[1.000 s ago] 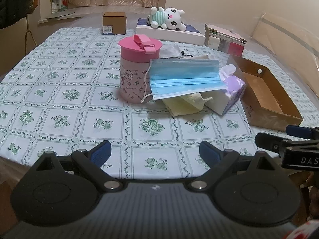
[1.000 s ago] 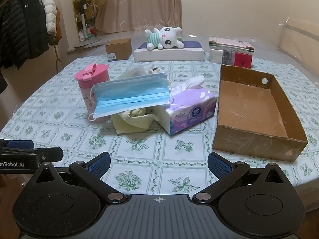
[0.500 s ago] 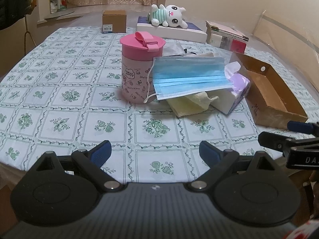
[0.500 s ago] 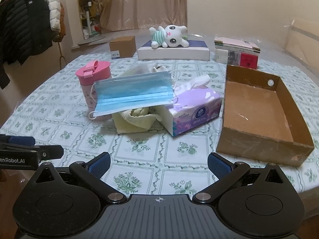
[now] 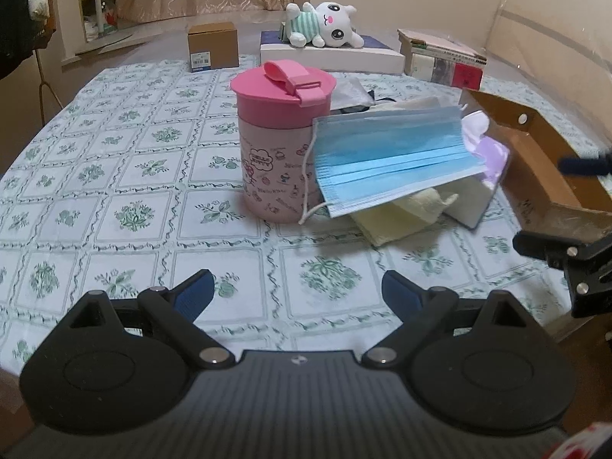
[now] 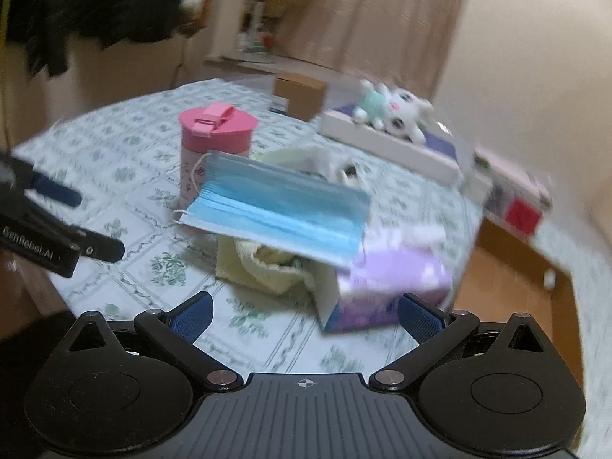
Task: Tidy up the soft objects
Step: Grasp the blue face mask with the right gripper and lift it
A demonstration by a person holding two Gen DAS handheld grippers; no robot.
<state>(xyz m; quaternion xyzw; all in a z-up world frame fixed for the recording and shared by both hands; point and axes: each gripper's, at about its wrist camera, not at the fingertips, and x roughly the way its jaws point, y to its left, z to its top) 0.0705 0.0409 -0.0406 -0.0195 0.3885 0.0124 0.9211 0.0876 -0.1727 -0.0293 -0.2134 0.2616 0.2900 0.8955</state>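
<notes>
On the pink cup (image 5: 281,145), centre of my left view, I read "HELLO KITTY" in a cloud shape. At the left edge of my right view, my left gripper (image 6: 38,246) carries "GenRobot.AI". Other labels are too small or blurred.

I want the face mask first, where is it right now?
In the left wrist view the face mask lies mid-table, just right of the pink cup, draped over the yellow cloth and the tissue pack.
</notes>
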